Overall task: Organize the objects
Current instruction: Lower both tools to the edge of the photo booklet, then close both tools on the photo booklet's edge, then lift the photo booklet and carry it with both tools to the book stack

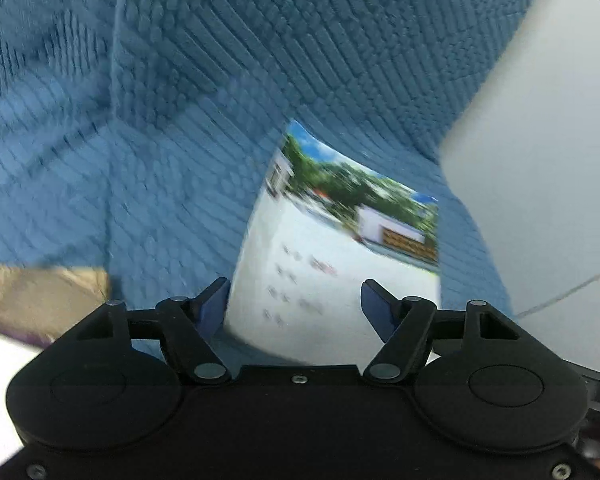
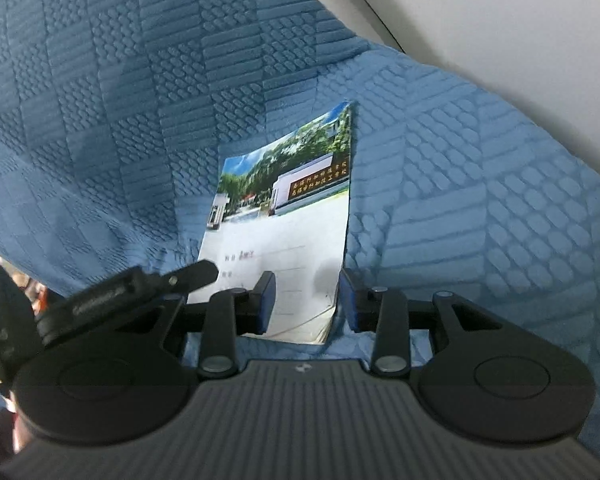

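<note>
Left gripper [image 1: 296,304] has its jaws apart around the booklet [image 1: 332,256], which lies on the blue quilted bedspread [image 1: 180,120]. Right gripper [image 2: 308,300] straddles the booklet's lower edge; can't tell if it's pinching. White wall [image 2: 500,20] off right.

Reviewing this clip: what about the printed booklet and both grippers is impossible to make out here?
- Left wrist view: booklet text lines, smeared by motion blur.
- Right wrist view: booklet's near left corner, covered by the left gripper's finger.
- Either view: whether the right gripper pinches the booklet; its near edge hides the contact.
</note>
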### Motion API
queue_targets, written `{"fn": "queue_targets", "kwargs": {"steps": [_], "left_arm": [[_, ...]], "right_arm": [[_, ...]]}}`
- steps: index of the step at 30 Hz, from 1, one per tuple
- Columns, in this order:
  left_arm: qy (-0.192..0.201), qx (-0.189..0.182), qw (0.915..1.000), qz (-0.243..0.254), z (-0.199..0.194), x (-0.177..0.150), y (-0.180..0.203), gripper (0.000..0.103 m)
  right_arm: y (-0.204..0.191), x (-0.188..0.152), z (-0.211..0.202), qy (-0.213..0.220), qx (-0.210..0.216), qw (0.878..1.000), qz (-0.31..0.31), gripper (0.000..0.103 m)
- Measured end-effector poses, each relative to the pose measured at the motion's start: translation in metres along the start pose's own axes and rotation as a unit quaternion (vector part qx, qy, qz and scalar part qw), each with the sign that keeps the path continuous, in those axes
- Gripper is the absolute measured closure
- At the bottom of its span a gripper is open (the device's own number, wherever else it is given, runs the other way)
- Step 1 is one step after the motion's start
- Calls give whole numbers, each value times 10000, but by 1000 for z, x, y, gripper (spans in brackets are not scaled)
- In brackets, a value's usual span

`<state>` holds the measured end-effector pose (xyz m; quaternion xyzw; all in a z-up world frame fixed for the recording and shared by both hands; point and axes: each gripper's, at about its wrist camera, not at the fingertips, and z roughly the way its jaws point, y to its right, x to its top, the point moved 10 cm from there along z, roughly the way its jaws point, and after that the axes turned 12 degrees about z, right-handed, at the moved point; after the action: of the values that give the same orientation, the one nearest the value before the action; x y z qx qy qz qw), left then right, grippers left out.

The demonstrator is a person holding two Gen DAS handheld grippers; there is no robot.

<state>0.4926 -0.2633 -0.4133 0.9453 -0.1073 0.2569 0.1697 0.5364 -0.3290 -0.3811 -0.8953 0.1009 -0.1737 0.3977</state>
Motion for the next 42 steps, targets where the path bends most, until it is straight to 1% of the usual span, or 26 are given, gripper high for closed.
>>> {"fn": "queue_targets", "kwargs": {"steps": [2,4,5,6,7,9,11,12,15,16,17,19,22,23,24,25,28,30,31,32,33,34,38,40,42], "left_arm": [[-95,-268,9994,-177,-1,-8,6,39],[-105,-241,9995,-156,-1,-13,9,40],[-118,-222,9996,-163,-1,-16,10,41],[-121,-216,9994,-247,0,-18,9,44],[-90,-248,9992,-307,0,-19,10,44],[5,-282,9987,-425,0,-19,7,46],[96,-346,9966,-736,0,-18,0,54],[120,-399,9949,-921,-1,-18,-4,57],[279,-517,9867,-1519,-2,-19,-21,69],[327,-529,9831,-1723,1,-19,-26,82],[312,-553,9788,-1947,3,-21,-33,91],[317,-621,9744,-2136,6,-22,-38,93],[350,-487,9762,-2084,5,-22,-38,97],[412,-549,9744,-2140,3,-22,-37,98],[467,-648,9722,-2201,1,-22,-35,101],[537,-775,9694,-2266,-2,-22,-32,102],[648,-924,9660,-2327,-12,-21,-22,103],[694,-941,9652,-2340,-19,-21,-14,103],[733,-967,9642,-2359,-22,-20,-10,103],[779,-1026,9619,-2411,-25,-19,-4,103],[809,-1092,9599,-2454,-28,-19,0,103],[830,-1136,9583,-2489,-30,-19,3,103],[877,-1247,9536,-2597,-40,-23,15,103],[892,-1286,9513,-2658,-44,-27,17,103],[872,-1371,9469,-2775,-49,-31,20,103]], "right_arm": [[-1,-4,-1,-70,75,9999,-4,66],[-3,-9,-3,-115,126,9998,-80,66],[-3,-11,-4,-116,143,9998,-121,68],[-2,-13,-6,-121,166,9997,-108,69],[1,-16,-8,-147,208,9997,-47,70],[4,-18,-9,-223,334,9991,132,70],[7,-19,-10,-246,407,9985,284,70],[9,-20,-10,-252,411,9983,332,70],[11,-21,-10,-271,421,9979,413,70],[11,-20,-9,-262,420,9979,427,70],[11,-20,-9,-252,417,9979,436,70],[9,-20,-9,-244,424,9977,463,70],[7,-22,-8,-295,489,9970,515,70],[6,-24,-8,-324,548,9964,556,70],[3,-25,-8,-352,646,9954,620,70],[0,-27,-8,-375,765,9938,716,70],[-5,-32,-8,-364,1011,9888,1039,69],[-7,-34,-6,-371,1167,9839,1304,69],[-7,-34,-4,-373,1244,9797,1529,66],[-6,-34,-3,-357,1301,9751,1757,58],[-4,-33,-3,-306,1384,9700,1976,54],[-5,-30,-3,-246,1504,9646,2152,52],[-4,-25,-5,-169,1795,9493,2577,51],[4,-22,-8,-59,1768,9449,2754,51],[11,-17,-9,73,1624,9446,2850,52]]}}
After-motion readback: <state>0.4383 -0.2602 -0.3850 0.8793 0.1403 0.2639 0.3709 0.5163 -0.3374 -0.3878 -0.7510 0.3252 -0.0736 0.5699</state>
